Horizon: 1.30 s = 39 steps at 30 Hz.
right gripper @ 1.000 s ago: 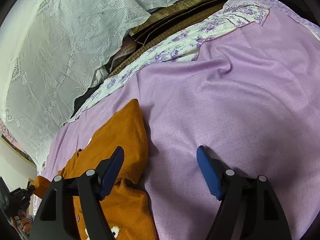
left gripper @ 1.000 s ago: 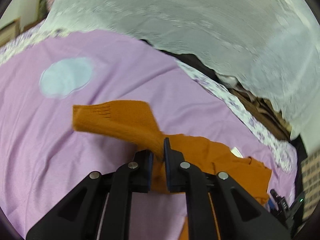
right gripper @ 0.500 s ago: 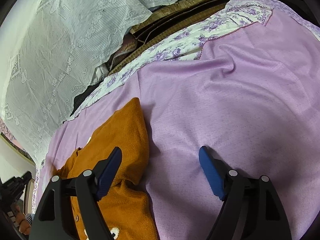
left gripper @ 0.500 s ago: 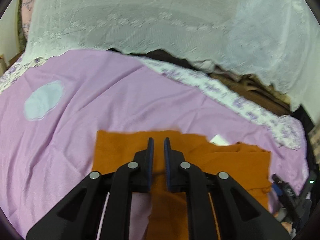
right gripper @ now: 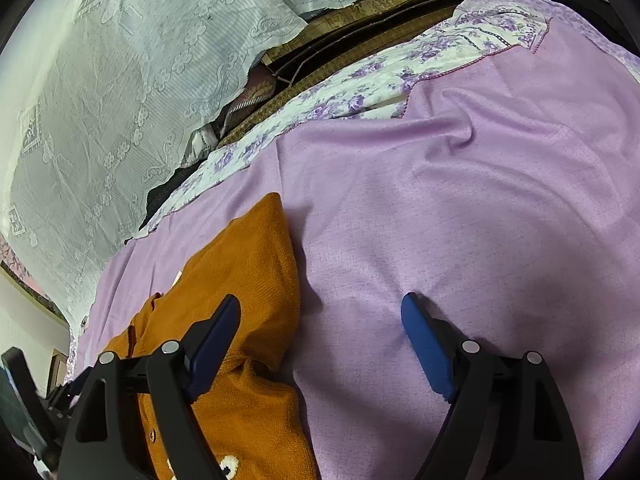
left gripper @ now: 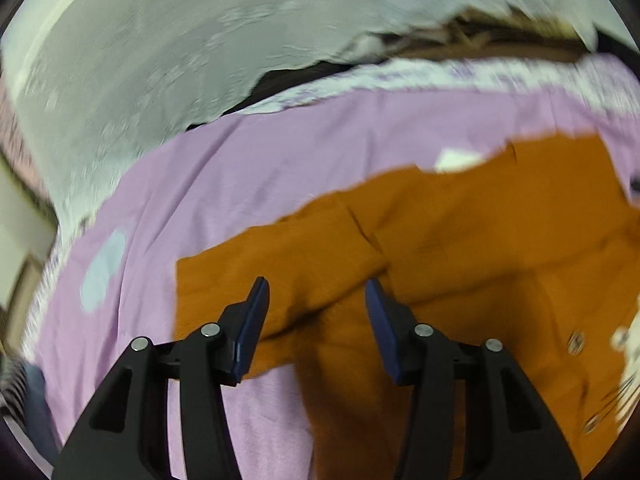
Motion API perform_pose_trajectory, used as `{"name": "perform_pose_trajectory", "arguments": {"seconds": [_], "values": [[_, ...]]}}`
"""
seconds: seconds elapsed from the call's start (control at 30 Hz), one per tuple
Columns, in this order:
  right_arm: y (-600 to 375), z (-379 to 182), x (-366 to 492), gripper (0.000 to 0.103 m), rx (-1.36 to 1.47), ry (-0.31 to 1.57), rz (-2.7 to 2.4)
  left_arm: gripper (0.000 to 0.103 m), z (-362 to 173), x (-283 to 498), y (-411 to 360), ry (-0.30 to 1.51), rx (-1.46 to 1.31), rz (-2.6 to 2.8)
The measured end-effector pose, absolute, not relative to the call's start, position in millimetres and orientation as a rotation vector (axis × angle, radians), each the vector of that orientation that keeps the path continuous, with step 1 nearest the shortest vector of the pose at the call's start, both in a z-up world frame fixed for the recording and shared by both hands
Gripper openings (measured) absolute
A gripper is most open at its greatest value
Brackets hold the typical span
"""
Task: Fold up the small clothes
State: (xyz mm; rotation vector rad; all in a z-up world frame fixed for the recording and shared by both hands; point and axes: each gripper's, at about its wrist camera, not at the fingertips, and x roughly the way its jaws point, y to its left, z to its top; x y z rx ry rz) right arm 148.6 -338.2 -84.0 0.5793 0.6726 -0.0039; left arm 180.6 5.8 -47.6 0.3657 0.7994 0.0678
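A small orange knit cardigan (left gripper: 460, 248) lies on the purple bedsheet (left gripper: 248, 176), buttons and a white motif at its right edge. One sleeve (left gripper: 280, 280) lies folded across the body. My left gripper (left gripper: 316, 308) is open and empty just above that sleeve. In the right wrist view the cardigan (right gripper: 240, 280) lies at lower left. My right gripper (right gripper: 320, 320) is open and empty, its left finger over the cardigan's edge, its right finger over the bare sheet (right gripper: 480, 220).
A white lace curtain (right gripper: 120, 80) hangs behind the bed. A floral sheet border (right gripper: 380, 80) and a brown woven edge (right gripper: 340, 48) run along the far side. A pale round patch (left gripper: 104, 268) marks the sheet at left.
My left gripper has let go of the sleeve and opened. The sleeve now lies across the cardigan. The left view has swung to the right. The right gripper has barely moved.
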Motion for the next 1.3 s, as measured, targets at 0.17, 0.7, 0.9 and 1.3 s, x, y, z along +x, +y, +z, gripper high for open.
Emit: {"name": "perform_pose_trajectory", "arguments": {"seconds": [0.17,0.7,0.9,1.3], "values": [[-338,-84,149,0.083,0.576,0.674,-0.004,0.051,-67,197,9,0.831,0.386,0.074],[-338,-84,149,0.083,0.568,0.678,-0.007,0.005,-20,195,10,0.761,0.163,-0.058],[-339,-85,149,0.083,0.574,0.678,-0.006,0.005,5,194,-14,0.739,0.114,-0.118],[-342,-84,151,0.083,0.586,0.679,-0.006,0.005,15,198,-76,0.727,0.084,-0.207]]}}
